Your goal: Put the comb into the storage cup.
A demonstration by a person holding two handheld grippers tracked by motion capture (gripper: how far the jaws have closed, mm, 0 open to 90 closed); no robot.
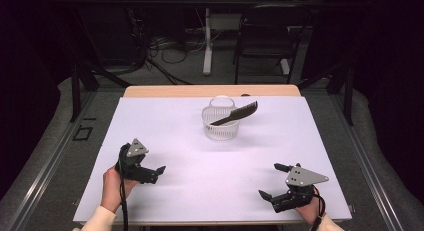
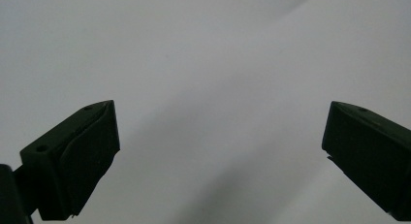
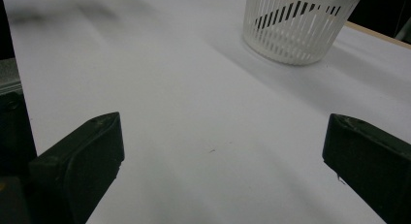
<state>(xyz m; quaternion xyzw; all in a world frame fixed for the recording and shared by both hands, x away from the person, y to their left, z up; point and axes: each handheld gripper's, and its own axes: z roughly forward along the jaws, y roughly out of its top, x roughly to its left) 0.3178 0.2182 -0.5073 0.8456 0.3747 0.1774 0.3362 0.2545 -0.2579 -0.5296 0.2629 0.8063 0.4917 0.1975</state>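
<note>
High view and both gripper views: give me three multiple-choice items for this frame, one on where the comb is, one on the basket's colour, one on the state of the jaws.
1. Where is the black comb?
A. Flat on the white sheet near the left gripper
B. Leaning in the basket, one end sticking out over its rim
C. Held in the right gripper

2. What colour is the slotted basket?
A. White
B. Red
C. Black

3. How do the jaws of the left gripper and right gripper stand?
A. Both shut on the comb
B. Left shut, right open
C. Both open and holding nothing

Answers: 1 B, the high view shows the comb slanting across the basket's rim. 2 A, its ribbed wall is white in the right gripper view. 3 C, each gripper view shows wide-apart jaws over the bare white sheet.
</note>
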